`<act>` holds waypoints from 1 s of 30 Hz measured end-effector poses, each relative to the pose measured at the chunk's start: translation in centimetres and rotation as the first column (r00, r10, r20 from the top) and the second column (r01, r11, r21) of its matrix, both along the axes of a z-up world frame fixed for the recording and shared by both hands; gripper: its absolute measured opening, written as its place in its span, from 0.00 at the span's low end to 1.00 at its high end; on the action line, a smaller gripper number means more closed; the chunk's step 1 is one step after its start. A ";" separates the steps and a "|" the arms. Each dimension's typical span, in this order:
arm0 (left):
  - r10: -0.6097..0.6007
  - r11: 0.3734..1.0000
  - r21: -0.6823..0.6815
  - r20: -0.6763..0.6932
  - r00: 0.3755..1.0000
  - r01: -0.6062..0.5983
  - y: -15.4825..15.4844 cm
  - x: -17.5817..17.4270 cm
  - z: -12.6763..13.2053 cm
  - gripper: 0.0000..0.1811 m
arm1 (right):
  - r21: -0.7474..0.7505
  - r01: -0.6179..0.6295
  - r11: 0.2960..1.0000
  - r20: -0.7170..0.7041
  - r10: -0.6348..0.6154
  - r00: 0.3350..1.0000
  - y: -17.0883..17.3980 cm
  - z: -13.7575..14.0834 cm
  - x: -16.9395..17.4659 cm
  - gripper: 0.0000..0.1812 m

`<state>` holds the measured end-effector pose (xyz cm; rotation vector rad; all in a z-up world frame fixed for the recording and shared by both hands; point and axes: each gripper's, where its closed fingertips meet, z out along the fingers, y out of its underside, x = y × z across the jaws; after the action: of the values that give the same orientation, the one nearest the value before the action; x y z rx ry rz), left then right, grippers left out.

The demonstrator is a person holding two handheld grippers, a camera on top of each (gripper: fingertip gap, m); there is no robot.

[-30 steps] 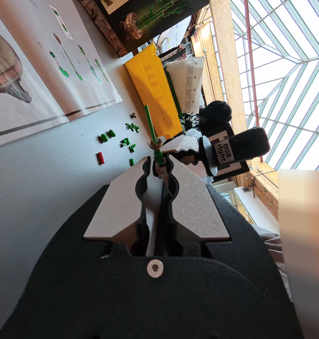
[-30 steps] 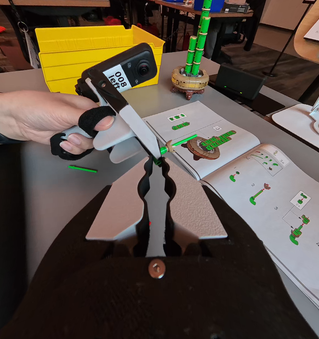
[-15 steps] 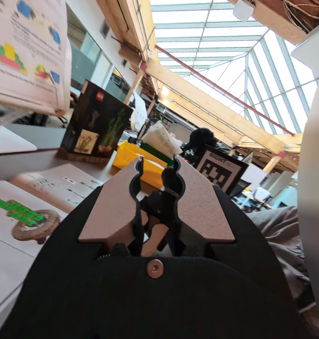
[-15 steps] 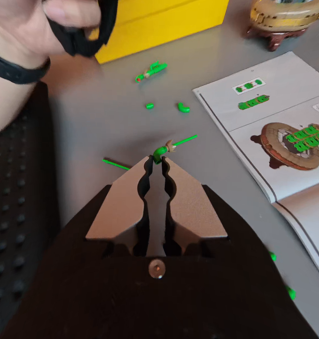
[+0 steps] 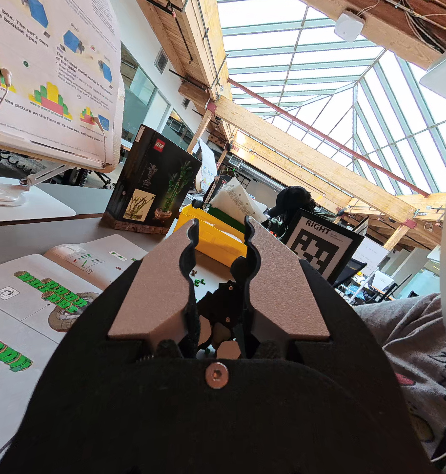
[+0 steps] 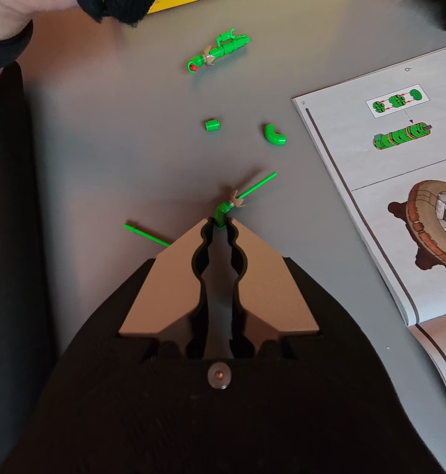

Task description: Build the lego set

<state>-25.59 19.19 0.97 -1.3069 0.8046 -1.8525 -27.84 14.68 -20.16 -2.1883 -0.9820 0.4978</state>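
The right gripper (image 6: 220, 222) is pinching the green elbow end of a small stem sub-assembly (image 6: 238, 200), a curved piece with a tan leaf collar and a thin green rod, and is holding it low over the grey table (image 6: 114, 154). So only small parts seem built. A longer finished stem section (image 6: 218, 51) is lying far on the table, while a loose green round brick (image 6: 212, 125), a green elbow piece (image 6: 274, 134) and a second thin green rod (image 6: 146, 234) are waiting unused near the gripper. The instruction booklet (image 6: 370, 205) is lying open at the right. The left gripper (image 5: 220, 227) is standing open and empty, pointing up over the yellow bin (image 5: 211, 237). One second ago both grippers were meeting at this sub-assembly; now the left one is drawn away and the right one is carrying the piece down toward the table.
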 end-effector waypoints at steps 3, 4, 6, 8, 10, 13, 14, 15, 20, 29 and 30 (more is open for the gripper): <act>-0.005 1.000 -0.011 0.001 1.000 0.005 0.1 0.1 -0.1 0.18 | 0.004 -0.003 1.000 0.000 0.003 1.000 -0.1 0.0 -0.1 0.09; -0.009 1.000 -0.016 0.000 1.000 0.009 0.0 0.1 -0.2 0.18 | 0.004 -0.004 1.000 -0.001 0.004 1.000 -0.2 0.0 -0.1 0.09; -0.016 1.000 -0.026 0.000 1.000 0.016 0.0 0.2 -0.3 0.18 | -0.003 -0.005 1.000 0.003 0.005 1.000 -0.4 0.0 0.0 0.10; -0.022 0.999 -0.035 0.001 1.000 0.022 0.1 0.3 -0.4 0.18 | 0.008 0.002 1.000 0.035 -0.002 0.999 -0.4 0.6 0.9 0.12; -0.022 0.999 -0.041 0.000 1.000 0.022 0.1 0.3 -0.5 0.18 | 0.044 0.026 0.999 0.044 -0.028 0.999 -0.4 2.3 2.5 0.12; -0.023 0.999 -0.048 0.001 1.000 0.023 0.2 0.3 -0.6 0.18 | 0.128 0.095 0.987 0.038 -0.101 0.994 -0.9 5.2 7.2 0.12; -0.022 0.999 -0.048 -0.002 1.000 0.022 0.2 0.3 -0.6 0.18 | 0.176 0.111 0.978 0.037 -0.119 0.992 -1.1 6.2 9.1 0.12; -0.020 0.999 -0.046 -0.006 1.000 0.020 0.3 0.3 -0.7 0.18 | 0.232 0.124 0.965 0.042 -0.137 0.990 -1.4 7.0 11.2 0.12; 0.000 0.999 -0.037 -0.045 0.999 -0.001 0.7 0.4 -1.2 0.18 | 0.376 0.246 0.893 0.013 -0.271 0.963 -2.8 7.8 20.3 0.13; 0.110 0.994 0.028 -0.115 0.987 -0.108 2.6 -0.2 -2.4 0.17 | 0.310 -0.036 0.950 -0.043 0.052 0.998 -3.7 5.9 8.6 0.14; 0.112 0.994 0.030 -0.122 0.986 -0.109 2.7 -0.2 -2.6 0.17 | 0.291 -0.098 0.952 -0.003 0.103 0.995 -3.8 5.2 6.5 0.13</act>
<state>-25.74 21.91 -1.61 -1.4337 0.7987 -1.6847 -21.31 10.88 -14.98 -1.8760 -1.0873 0.3915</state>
